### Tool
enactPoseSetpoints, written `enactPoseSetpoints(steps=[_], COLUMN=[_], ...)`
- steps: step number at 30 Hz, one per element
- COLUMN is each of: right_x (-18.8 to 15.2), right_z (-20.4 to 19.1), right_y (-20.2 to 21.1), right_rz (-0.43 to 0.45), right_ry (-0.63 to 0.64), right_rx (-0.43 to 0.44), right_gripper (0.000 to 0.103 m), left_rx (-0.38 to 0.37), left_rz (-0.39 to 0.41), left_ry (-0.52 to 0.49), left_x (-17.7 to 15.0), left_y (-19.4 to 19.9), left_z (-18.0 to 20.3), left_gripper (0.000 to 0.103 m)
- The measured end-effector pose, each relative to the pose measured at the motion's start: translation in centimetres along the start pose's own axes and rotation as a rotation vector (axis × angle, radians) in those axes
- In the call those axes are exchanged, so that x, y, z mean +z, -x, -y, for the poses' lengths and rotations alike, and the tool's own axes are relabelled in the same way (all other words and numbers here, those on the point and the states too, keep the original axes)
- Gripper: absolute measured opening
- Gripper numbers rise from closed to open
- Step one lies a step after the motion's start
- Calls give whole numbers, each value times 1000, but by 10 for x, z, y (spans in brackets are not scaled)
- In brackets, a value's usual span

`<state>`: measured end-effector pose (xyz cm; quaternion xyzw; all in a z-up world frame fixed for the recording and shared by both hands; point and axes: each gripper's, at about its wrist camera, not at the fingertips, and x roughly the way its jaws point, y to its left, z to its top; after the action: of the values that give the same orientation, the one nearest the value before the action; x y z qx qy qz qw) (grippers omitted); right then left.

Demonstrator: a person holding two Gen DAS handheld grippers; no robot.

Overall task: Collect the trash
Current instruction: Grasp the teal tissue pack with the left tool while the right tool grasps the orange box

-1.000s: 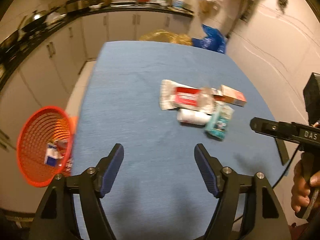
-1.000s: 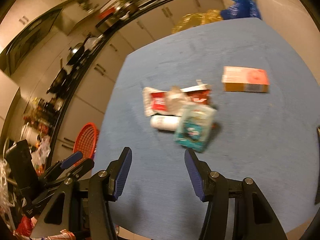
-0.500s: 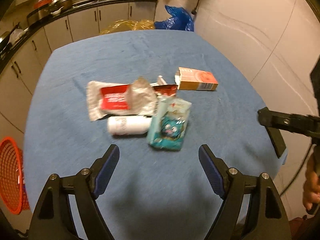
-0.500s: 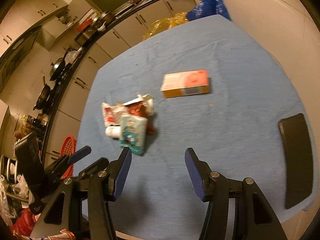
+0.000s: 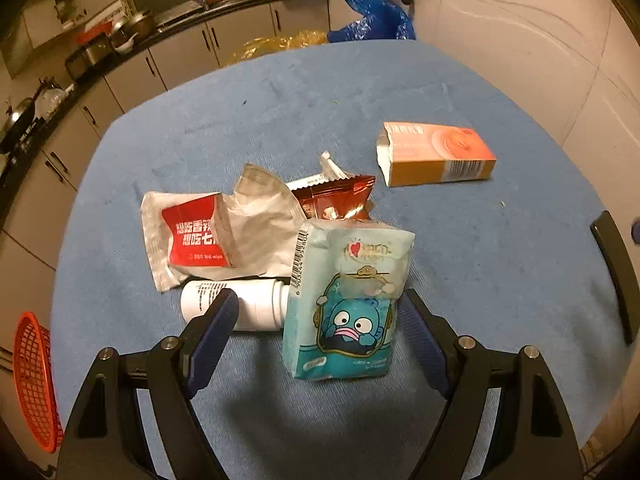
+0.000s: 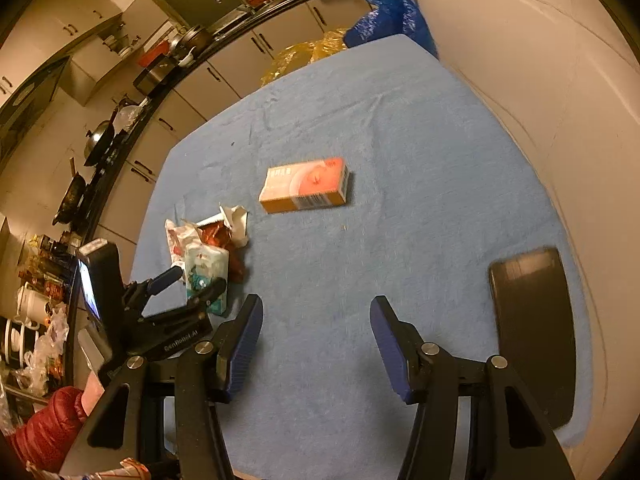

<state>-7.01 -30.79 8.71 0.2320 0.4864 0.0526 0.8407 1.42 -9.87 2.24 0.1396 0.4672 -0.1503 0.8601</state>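
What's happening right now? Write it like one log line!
left tongs: open, around blue tissue pack | right tongs: open, empty | orange box: on table | basket: table's left

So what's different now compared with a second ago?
The left hand-held gripper swung away from the red basket and closed in on the trash pile; its open fingers now straddle the blue tissue pack. Nothing grabbed yet. The orange box and other trash stayed put.

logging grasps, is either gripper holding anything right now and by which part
Nothing is held. The left gripper is open, fingers straddling the blue tissue pack; the right gripper is open over the bare cloth.
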Motion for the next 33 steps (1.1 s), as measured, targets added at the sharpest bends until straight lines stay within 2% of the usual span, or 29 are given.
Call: enactPoseSetpoints(steps=[2, 3, 4, 5, 9, 11, 17, 20, 21, 22, 24, 27, 29, 33], right_x=[13, 20, 28, 36, 73, 92, 133, 139, 138, 135, 126, 108, 93, 70], right_z=[-2, -5, -8, -10, -20, -23, -20, -12, -10, -8, -12, -23, -32, -56], right_y=[-7, -12, -18, -23, -56, -75, -130, -157, -161, -165, -163, -159, -154, -149], right_rz=[-2, -8, -10, -10, -15, -27, -65, -118, -135, -163, -190, -235, -259, -240], right_ry=[27, 43, 64, 82, 146, 174, 209, 198, 191, 176, 181, 233, 283, 447], right_rx=[16, 26, 33, 36, 42, 41, 23, 28, 36, 58, 96, 137, 155, 81], right_gripper=[60, 60, 60, 60, 65, 66, 67, 67, 67, 67, 67, 67, 69, 78], left_rx=[1, -1, -7, -14, -39, -45, -23, -67, -79, -88, -101, -139, -149, -133], left_rz=[22, 30, 34, 30, 12, -3, -43, -44, -40, -35, -8, 13, 5, -1], left_ry=[2, -2, -5, -4, 43, 71, 163, 230, 247, 258, 276, 290, 289, 286], left_x=[-2, -2, -5, -7, -22, -32, -64, -73, -74, -75, -75, -67, -61, -52], left_y=[3, 5, 7, 9, 20, 27, 41, 48, 51, 53, 61, 65, 63, 56], left_z=[-1, -1, -2, -2, -14, -22, -50, -64, -66, -68, -70, -69, -67, -62], left_gripper=[66, 52, 44, 42, 23, 21, 20, 21, 29, 45, 61, 68, 69, 69])
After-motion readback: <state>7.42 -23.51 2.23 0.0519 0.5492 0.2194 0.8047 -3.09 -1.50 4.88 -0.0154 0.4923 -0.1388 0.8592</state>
